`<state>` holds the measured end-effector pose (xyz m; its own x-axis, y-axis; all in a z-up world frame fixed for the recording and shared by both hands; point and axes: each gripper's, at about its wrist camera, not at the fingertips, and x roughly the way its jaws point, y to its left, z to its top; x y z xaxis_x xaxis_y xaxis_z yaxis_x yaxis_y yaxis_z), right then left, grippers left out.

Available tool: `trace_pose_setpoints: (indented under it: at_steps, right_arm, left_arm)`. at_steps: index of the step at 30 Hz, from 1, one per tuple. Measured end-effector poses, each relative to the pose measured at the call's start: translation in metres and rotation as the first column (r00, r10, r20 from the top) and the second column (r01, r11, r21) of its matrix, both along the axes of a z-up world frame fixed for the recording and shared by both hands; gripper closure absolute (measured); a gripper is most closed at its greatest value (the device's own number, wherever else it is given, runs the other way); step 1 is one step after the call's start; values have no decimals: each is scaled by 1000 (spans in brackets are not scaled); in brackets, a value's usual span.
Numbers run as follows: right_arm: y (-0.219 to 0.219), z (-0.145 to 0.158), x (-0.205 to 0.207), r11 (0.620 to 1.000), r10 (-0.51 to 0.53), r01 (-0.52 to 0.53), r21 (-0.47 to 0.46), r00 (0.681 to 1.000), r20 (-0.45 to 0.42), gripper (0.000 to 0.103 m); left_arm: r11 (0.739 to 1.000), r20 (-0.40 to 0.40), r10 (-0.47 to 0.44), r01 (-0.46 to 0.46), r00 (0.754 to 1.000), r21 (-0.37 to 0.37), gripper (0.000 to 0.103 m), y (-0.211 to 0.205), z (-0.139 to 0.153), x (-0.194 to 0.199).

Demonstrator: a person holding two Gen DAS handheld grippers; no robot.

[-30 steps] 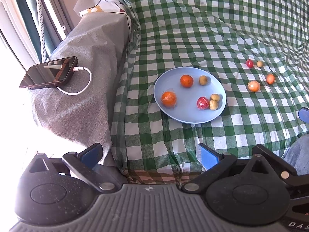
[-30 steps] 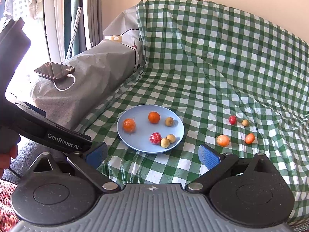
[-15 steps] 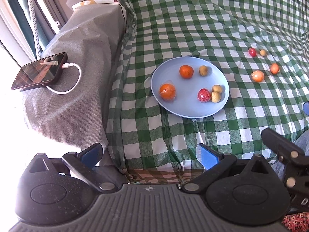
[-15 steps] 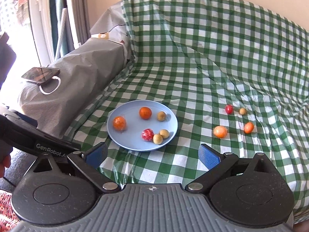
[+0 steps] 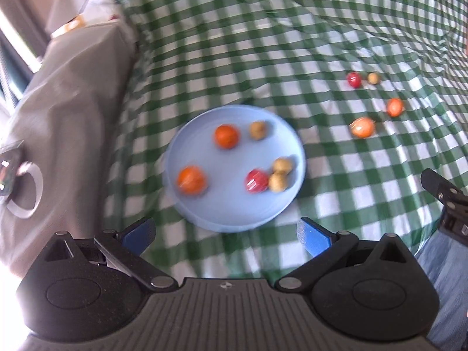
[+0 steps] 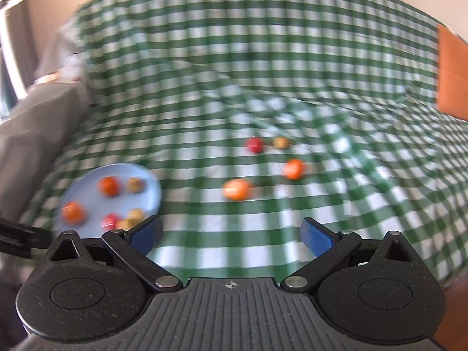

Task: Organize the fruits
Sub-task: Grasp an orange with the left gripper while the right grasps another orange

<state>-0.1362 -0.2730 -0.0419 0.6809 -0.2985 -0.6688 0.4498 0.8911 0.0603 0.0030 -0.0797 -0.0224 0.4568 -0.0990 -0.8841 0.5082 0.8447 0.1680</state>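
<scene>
A light blue plate lies on the green checked cloth and holds several small fruits: two orange ones, a red one and yellow-brown ones. Loose on the cloth to its right lie several fruits: a big orange one, a smaller orange one, a red one and a tan one. My left gripper hangs open just short of the plate's near rim. My right gripper is open, short of the loose fruits. Both views are blurred.
A grey covered armrest stands left of the plate, with a phone and white cable at its edge. The other gripper's black body shows at the right edge of the left wrist view. An orange-brown panel stands far right.
Both grippers have moved forward and to the right. The plate has grown larger in the left wrist view; in the right wrist view the loose fruits have come to the centre and the plate has slid left.
</scene>
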Motion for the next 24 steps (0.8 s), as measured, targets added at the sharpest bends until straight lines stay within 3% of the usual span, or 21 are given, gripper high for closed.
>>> trace_pose_setpoints:
  at_steps: [6, 11, 16, 20, 22, 23, 24]
  right_arm:
    - [-63, -36, 19, 991, -132, 132, 6, 991, -19, 3]
    - [-108, -70, 52, 985, -171, 172, 7, 985, -22, 3]
    - [-149, -101, 92, 989, -145, 146, 24, 989, -32, 3]
    - [-170, -123, 118, 997, -71, 72, 18, 996, -47, 3]
    - [-174, -133, 128, 999, -45, 45, -1, 997, -56, 3]
    - [-175, -137, 132, 999, -34, 33, -15, 998, -62, 5]
    - [-175, -142, 134, 999, -24, 21, -33, 997, -69, 10]
  left_arm:
    - [998, 33, -70, 70, 997, 7, 0, -72, -14, 35]
    - [988, 13, -145, 145, 989, -43, 0, -130, -39, 58]
    - [960, -44, -276, 274, 960, -59, 0, -181, -78, 68]
    - [936, -45, -352, 351, 935, -21, 0, -210, -109, 77]
    - [920, -70, -393, 390, 917, -50, 0, -220, -120, 82]
    - [916, -71, -399, 395, 914, -70, 2, -222, -122, 83]
    - [914, -67, -402, 395, 913, -93, 12, -223, -123, 83]
